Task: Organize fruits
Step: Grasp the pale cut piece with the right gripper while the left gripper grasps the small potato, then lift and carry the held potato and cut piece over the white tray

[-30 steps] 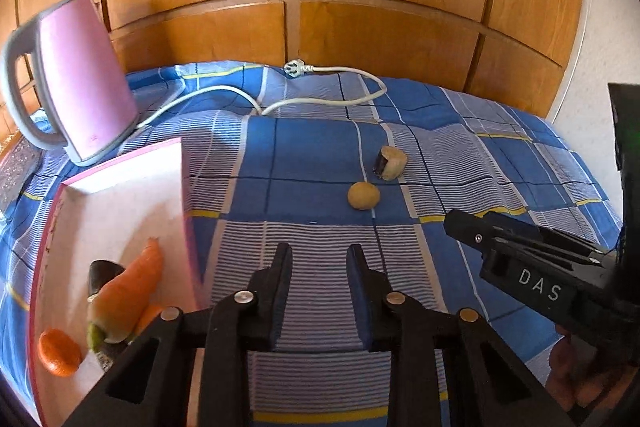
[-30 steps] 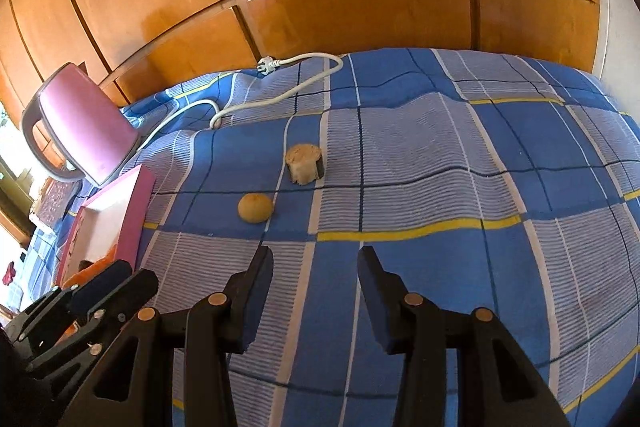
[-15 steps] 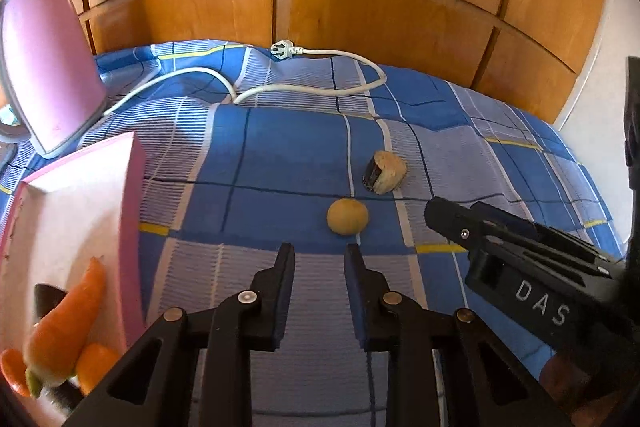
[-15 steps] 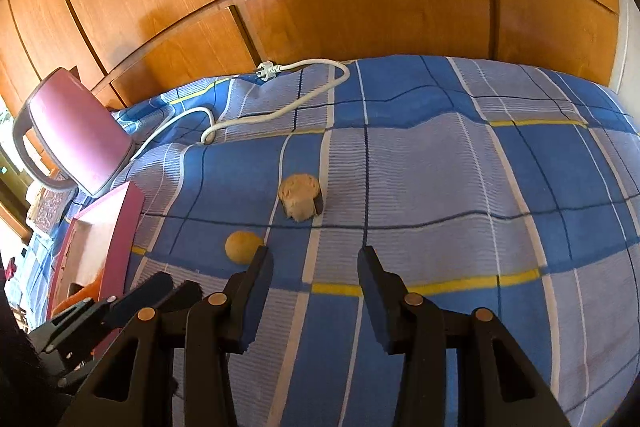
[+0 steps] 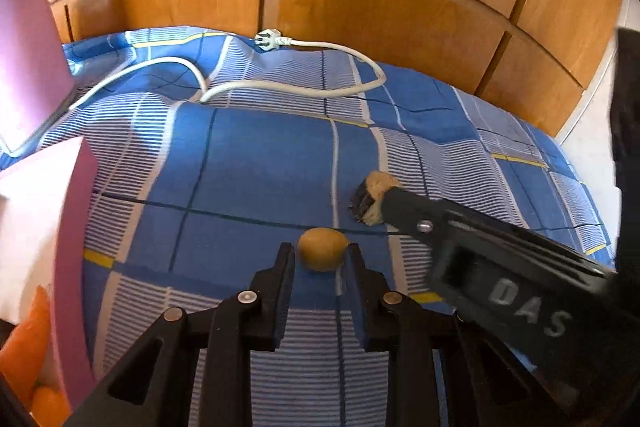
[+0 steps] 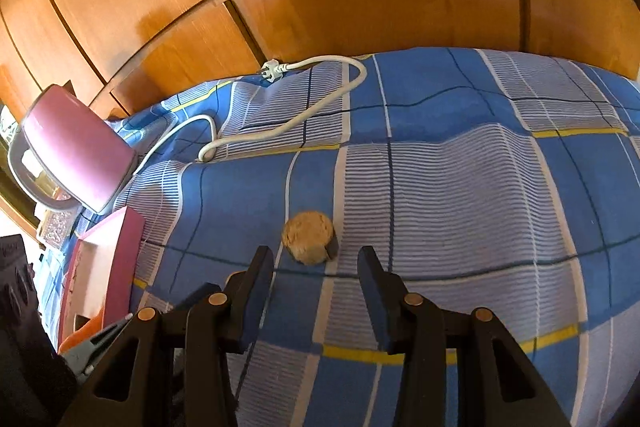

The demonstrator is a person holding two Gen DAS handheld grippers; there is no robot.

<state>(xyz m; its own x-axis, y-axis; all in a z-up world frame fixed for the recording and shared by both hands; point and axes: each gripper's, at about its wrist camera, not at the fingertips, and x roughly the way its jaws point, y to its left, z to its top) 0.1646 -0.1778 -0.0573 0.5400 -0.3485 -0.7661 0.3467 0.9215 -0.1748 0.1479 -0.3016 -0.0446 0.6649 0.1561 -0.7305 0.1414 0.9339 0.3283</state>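
Observation:
A small round yellow-brown fruit (image 5: 322, 254) lies on the blue checked cloth (image 5: 248, 163), right at the tips of my left gripper (image 5: 320, 261). Those jaws stand at a narrow gap and press on nothing. A tan cut fruit piece with dark skin (image 6: 308, 237) lies just ahead of my right gripper (image 6: 315, 261), which is open with nothing between its fingers. In the left wrist view one right finger (image 5: 408, 211) covers part of that piece (image 5: 372, 197). A pink tray (image 5: 76, 227) at the left holds a carrot (image 5: 24, 339).
A pink kettle (image 6: 76, 155) stands at the far left behind the tray (image 6: 120, 267). Its white cable and plug (image 6: 320, 107) lie across the back of the cloth. Wooden panels (image 6: 360, 7) close off the rear.
Both grippers have moved forward and a little lower toward the two fruits. The tray and kettle have slid to the left edge of both views. The jaw gaps look unchanged.

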